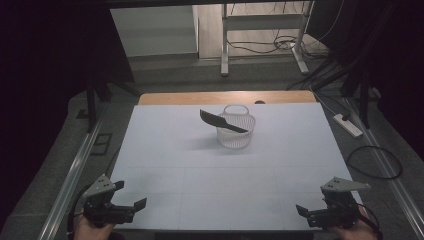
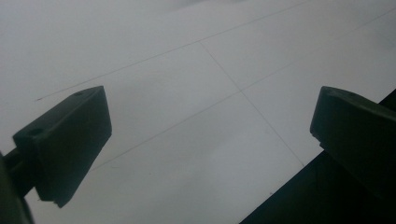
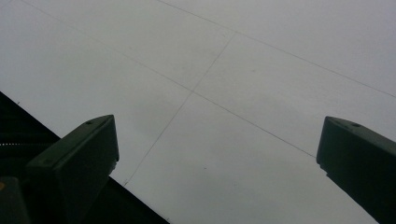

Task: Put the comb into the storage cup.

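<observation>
A small white wire basket [image 1: 235, 129] stands on the white table [image 1: 170, 165], toward its far middle. A dark flat utensil, like a spatula [image 1: 222, 121], lies across the basket's rim with its broad end pointing left. My left gripper [image 1: 131, 195] rests at the near left corner, open, with nothing between its jaws. My right gripper [image 1: 312, 210] sits at the near right corner, also open and empty. In the left gripper view the gripper [image 2: 210, 140] hangs over bare tabletop by the front edge; in the right gripper view the gripper [image 3: 217, 163] does the same.
Beyond the far edge a wooden strip [image 1: 225, 97] shows, then floor with a desk frame [image 1: 260, 35] and cables. A white power strip [image 1: 348, 125] lies on the floor at the right. Metal rails [image 1: 75, 170] run along both table sides.
</observation>
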Motion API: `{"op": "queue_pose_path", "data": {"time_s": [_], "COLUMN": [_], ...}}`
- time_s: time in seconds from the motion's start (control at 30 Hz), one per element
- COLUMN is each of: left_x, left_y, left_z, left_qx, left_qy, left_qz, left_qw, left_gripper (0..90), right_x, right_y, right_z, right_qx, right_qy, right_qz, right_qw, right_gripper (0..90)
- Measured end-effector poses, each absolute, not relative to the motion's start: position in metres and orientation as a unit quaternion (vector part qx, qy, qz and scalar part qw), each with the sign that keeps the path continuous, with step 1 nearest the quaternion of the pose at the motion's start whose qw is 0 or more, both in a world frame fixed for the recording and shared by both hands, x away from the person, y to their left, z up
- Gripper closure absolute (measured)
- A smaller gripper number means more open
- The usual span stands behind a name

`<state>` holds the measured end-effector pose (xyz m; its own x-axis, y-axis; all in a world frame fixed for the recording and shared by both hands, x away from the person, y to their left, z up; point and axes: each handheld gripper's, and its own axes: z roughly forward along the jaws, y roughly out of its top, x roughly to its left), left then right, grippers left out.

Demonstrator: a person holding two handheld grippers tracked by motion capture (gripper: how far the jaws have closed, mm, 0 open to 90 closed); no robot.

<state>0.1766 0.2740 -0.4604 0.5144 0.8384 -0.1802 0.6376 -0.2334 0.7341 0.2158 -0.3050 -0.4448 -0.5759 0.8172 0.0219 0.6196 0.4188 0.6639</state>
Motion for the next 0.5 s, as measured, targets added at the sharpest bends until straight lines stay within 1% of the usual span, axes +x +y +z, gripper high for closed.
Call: {"op": "queue_pose_path", "data": {"time_s": [0.27, 0.5], "left_x": [0.1782, 0.1795], "left_y": [0.2692, 0.2693], "left_z": [-0.4612, -0.4614], "left_qx": [0.788, 0.789], "left_qy": [0.47, 0.472], "left_qz": [0.126, 0.121], "left_qw": [0.377, 0.375], "left_gripper": [0.0, 0.0], "right_x": [0.216, 0.2166], "right_y": [-0.3041, -0.3037], "right_z": [-0.4449, -0.4452], "right_qx": [0.432, 0.432], "right_qy": [0.83, 0.831], "right_qz": [0.316, 0.314], "right_qw": [0.155, 0.155], "right_gripper": [0.0, 0.0]}}
